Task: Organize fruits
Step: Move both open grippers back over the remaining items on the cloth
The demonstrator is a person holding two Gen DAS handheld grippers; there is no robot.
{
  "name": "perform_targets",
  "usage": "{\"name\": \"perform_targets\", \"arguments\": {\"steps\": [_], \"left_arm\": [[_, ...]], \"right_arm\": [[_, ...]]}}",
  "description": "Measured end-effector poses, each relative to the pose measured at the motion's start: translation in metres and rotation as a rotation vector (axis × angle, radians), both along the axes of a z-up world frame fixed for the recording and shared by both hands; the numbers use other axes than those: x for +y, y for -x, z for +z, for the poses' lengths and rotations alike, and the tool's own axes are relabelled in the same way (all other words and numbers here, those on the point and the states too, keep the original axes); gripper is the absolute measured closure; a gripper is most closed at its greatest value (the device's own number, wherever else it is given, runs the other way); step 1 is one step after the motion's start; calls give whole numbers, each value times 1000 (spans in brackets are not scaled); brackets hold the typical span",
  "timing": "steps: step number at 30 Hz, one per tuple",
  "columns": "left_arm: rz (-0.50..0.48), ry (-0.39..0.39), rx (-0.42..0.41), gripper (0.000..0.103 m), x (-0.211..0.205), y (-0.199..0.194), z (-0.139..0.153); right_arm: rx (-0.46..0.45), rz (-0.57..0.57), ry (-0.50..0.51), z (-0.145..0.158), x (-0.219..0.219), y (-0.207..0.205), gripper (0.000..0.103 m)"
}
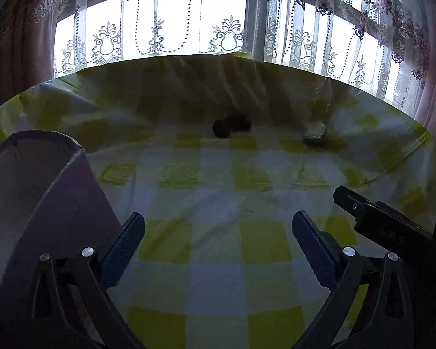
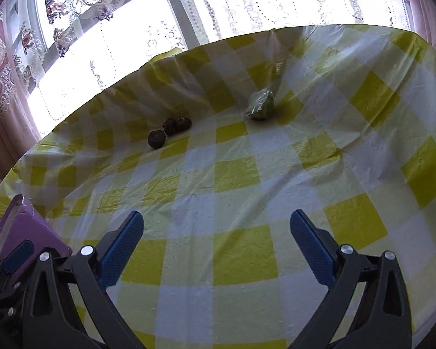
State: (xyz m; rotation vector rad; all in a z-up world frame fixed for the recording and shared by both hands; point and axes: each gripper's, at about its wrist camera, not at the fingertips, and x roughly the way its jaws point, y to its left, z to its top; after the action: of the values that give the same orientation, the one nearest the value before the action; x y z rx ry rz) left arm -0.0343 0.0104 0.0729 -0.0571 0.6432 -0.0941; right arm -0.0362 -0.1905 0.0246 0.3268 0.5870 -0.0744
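Observation:
Three small dark round fruits (image 2: 169,131) lie together at the far side of the yellow-and-white checked table (image 2: 235,174); they also show in the left wrist view (image 1: 232,128). A green fruit in clear wrap (image 2: 260,105) lies to their right, also seen in the left wrist view (image 1: 314,134). My left gripper (image 1: 218,229) is open and empty above the near part of the table. My right gripper (image 2: 216,228) is open and empty, also over the near part. The fruits lie well ahead of both grippers.
A purple box (image 1: 40,192) stands at the left, close to my left gripper; it shows in the right wrist view (image 2: 23,229) too. The right gripper's black body (image 1: 386,224) is at the right of the left wrist view. Lace curtains (image 1: 218,29) hang behind the table's far edge.

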Motion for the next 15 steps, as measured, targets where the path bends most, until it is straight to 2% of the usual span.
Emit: {"name": "perform_targets", "arguments": {"steps": [6,9,12,15], "left_arm": [[116,58,132,5,16,-48,-33],[103,87,142,5,21,-57,-35],[91,78,129,5,18,-61,-35],[84,114,144,5,22,-64,-37]], "right_arm": [[61,-49,16,2,-16,-34,2],[95,-63,28,0,-23,-52,2],[127,-67,30,-6,-31,-68,2],[151,-85,11,-12,-40,-79,2]]}}
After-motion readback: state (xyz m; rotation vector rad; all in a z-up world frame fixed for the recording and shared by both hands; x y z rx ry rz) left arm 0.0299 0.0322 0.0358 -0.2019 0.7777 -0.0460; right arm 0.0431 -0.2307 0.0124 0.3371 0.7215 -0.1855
